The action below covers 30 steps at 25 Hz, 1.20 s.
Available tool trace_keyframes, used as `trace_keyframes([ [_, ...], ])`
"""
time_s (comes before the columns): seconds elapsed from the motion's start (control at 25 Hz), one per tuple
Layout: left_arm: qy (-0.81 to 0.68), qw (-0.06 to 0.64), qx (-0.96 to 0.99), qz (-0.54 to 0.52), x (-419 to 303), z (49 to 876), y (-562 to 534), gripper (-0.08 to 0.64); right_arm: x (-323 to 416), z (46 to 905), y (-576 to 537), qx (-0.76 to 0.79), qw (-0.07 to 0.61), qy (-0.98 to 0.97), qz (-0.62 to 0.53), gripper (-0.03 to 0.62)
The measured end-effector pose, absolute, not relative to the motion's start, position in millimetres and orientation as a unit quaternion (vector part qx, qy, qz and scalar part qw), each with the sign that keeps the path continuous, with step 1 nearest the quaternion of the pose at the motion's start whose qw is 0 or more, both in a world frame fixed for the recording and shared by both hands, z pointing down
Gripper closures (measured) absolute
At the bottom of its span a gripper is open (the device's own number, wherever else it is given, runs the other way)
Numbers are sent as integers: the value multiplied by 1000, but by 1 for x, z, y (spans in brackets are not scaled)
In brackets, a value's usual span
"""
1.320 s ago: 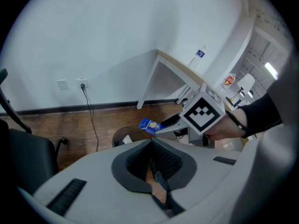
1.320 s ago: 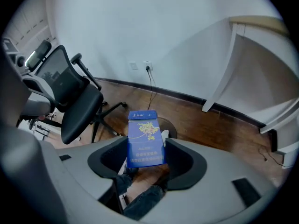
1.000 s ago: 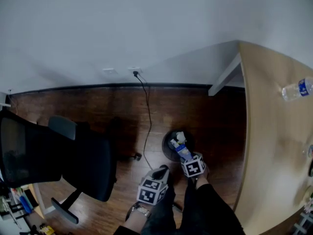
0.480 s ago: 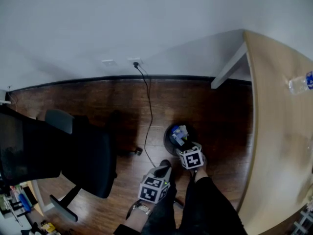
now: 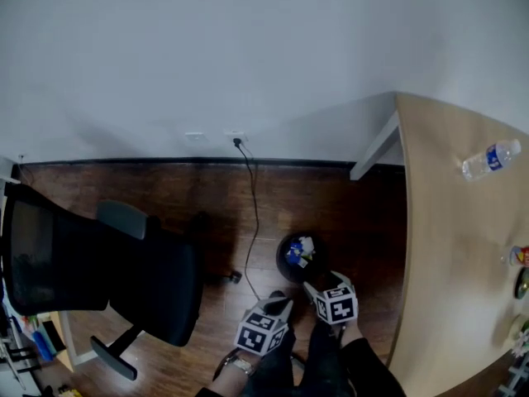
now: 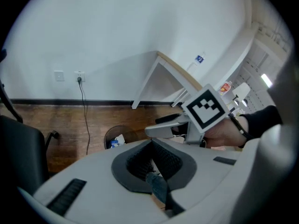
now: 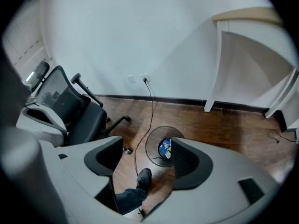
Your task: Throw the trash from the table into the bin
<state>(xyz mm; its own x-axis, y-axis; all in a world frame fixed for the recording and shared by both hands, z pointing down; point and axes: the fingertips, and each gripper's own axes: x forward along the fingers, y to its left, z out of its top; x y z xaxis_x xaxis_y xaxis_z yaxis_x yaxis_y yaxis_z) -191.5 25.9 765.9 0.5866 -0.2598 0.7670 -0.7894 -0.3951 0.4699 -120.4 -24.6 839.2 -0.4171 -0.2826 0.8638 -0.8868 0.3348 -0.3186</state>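
The round black bin (image 5: 297, 256) stands on the wood floor, with blue and white trash (image 5: 299, 250) lying inside it. My right gripper (image 5: 314, 289) hangs just in front of the bin, a little above it, open and empty. In the right gripper view the bin (image 7: 162, 147) and its trash (image 7: 165, 149) show between the spread jaws of the right gripper (image 7: 147, 157). My left gripper (image 5: 276, 303) is beside the right one, and in its own view the left gripper (image 6: 151, 158) is shut, its pads meeting on nothing. A clear plastic bottle (image 5: 489, 160) lies on the table (image 5: 446, 222).
A black office chair (image 5: 116, 271) stands left of the bin. A black cable (image 5: 252, 205) runs from the wall socket (image 5: 235, 137) down past the bin. Small items (image 5: 517, 258) lie at the table's right edge. The person's shoe (image 7: 143, 176) is near the bin.
A second ago the right gripper held blue and white trash over the bin. It has let go, risen and drawn back; the trash now lies in the bin. The left gripper rose slightly.
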Motion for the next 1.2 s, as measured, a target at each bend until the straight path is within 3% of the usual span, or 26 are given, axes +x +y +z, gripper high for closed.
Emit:
trace_keyframes([
  [0.44, -271, 361, 838, 307, -168, 658, 30, 558, -96, 646, 15, 447, 290, -764, 365, 264],
  [1.2, -203, 288, 880, 318, -112, 585, 18, 557, -35, 579, 21, 528, 230, -735, 358, 264],
])
